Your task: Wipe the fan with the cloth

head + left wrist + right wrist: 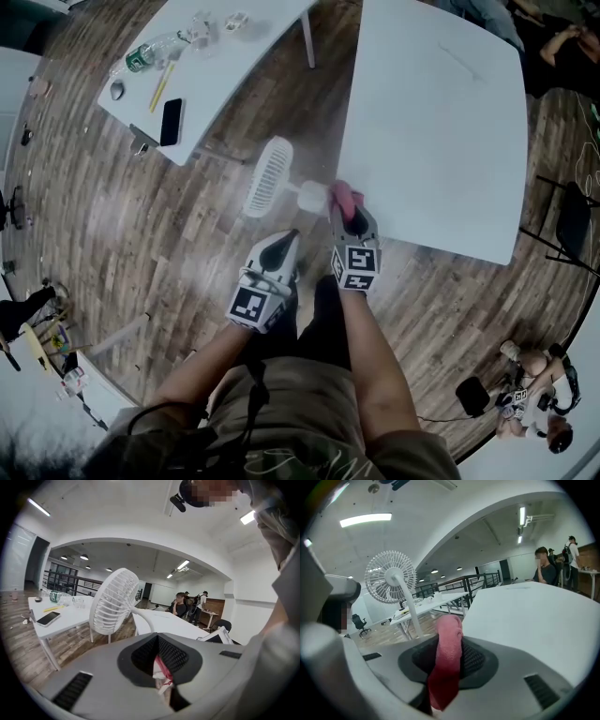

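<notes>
Noted nearest the body: left gripper (280, 246), jaws closed fully together, with a small red-and-white scrap (162, 670) at the seam, not identifiable. Beside it and slightly ahead: right gripper (353, 217), jaws part-way apart and clamped on a bunched pink cloth (343, 195) protruding past the tips. Just left of the cloth: base of the white fan (268, 176) at the near corner of a large white table (441, 112), grille head out over the wood floor (112, 216). Contact between cloth and fan not determinable. Farther left: second table (216, 66) bearing a phone (171, 121).
</notes>
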